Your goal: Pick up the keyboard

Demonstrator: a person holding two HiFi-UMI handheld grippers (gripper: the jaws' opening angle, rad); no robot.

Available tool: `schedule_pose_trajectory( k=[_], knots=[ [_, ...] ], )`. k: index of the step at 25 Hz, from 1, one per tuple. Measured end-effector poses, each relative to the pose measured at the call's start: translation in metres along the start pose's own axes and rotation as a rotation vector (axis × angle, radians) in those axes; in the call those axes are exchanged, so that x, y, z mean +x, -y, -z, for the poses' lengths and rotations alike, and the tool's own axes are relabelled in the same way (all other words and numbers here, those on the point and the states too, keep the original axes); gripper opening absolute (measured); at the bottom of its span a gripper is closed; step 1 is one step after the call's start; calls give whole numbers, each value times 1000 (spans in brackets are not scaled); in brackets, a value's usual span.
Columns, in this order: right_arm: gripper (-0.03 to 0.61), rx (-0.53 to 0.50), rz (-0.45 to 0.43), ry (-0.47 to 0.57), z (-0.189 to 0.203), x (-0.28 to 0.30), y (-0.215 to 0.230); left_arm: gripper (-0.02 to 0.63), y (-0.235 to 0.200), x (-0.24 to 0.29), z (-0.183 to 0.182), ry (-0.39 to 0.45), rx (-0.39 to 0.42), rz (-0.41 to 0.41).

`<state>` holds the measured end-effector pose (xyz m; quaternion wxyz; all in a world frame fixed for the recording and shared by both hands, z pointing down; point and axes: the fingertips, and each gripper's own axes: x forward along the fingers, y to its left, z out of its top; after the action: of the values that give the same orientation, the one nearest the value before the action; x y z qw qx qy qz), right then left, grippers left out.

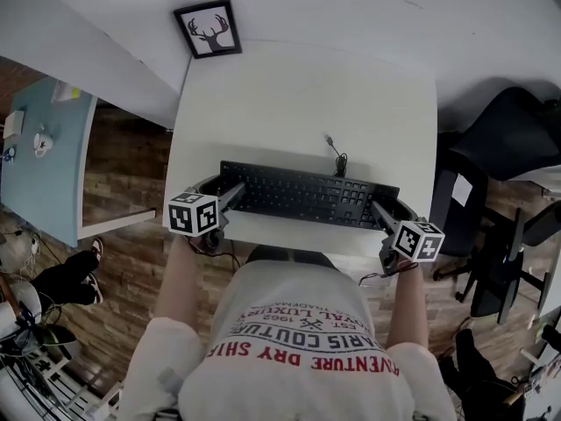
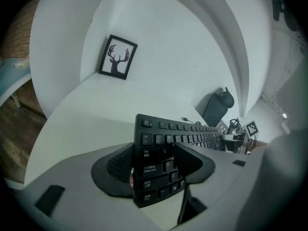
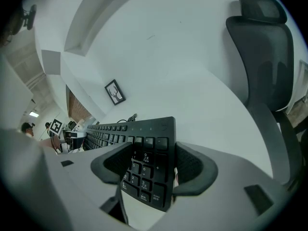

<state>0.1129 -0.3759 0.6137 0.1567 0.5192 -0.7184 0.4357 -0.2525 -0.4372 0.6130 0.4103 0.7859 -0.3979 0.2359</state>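
A black keyboard point(image 1: 302, 196) sits along the near edge of a white desk point(image 1: 298, 103), its cable point(image 1: 337, 156) trailing behind. The left gripper point(image 1: 230, 196) pinches its left end and the right gripper point(image 1: 379, 210) pinches its number-pad end. Whether it has left the desk is unclear. Lifting well likely means raising both ends evenly, minding the cable.

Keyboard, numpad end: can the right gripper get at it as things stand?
Yes, it seems: the right gripper has its jaws closed on the numpad end of the keyboard, with nothing else between them.
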Motion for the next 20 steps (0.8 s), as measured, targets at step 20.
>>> schedule_pose_trajectory(
  k=[20],
  knots=[
    [279, -245, 27, 262, 46, 26, 29, 267, -28, 58, 65, 374, 125, 78]
  ],
)
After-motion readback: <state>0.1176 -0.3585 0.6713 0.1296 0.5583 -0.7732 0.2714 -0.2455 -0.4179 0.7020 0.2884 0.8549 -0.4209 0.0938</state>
